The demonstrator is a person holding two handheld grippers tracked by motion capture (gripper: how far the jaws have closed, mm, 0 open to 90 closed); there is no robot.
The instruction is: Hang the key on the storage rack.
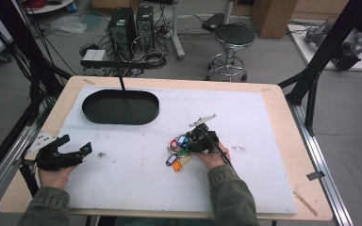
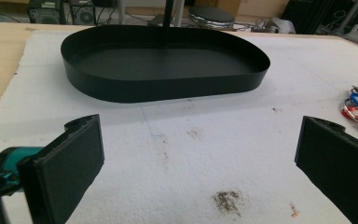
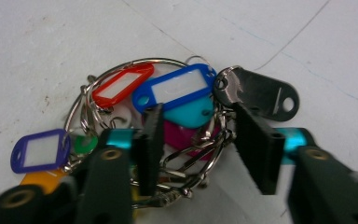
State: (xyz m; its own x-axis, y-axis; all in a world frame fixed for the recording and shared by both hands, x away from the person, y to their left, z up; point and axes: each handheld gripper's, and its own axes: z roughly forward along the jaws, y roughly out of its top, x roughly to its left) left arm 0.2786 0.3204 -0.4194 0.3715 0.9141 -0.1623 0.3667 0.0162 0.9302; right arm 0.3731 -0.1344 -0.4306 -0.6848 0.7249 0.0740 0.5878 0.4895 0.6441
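Two right gripper [image 3: 196,144] jaws straddling key-tag bunch [image 3: 168,116], not clamped

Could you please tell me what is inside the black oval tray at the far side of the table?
The tray looks empty: its dark floor is bare in the left gripper view. A thin black post crosses its far rim, and the near wall hides a strip of the floor behind it.

The wooden table [image 1: 283,141] carries a white mat [image 1: 245,122] (stained in spots); on it, a black oval tray [image 1: 120,107] at eleven o'clock, tagged keys [image 1: 178,151] near centre.
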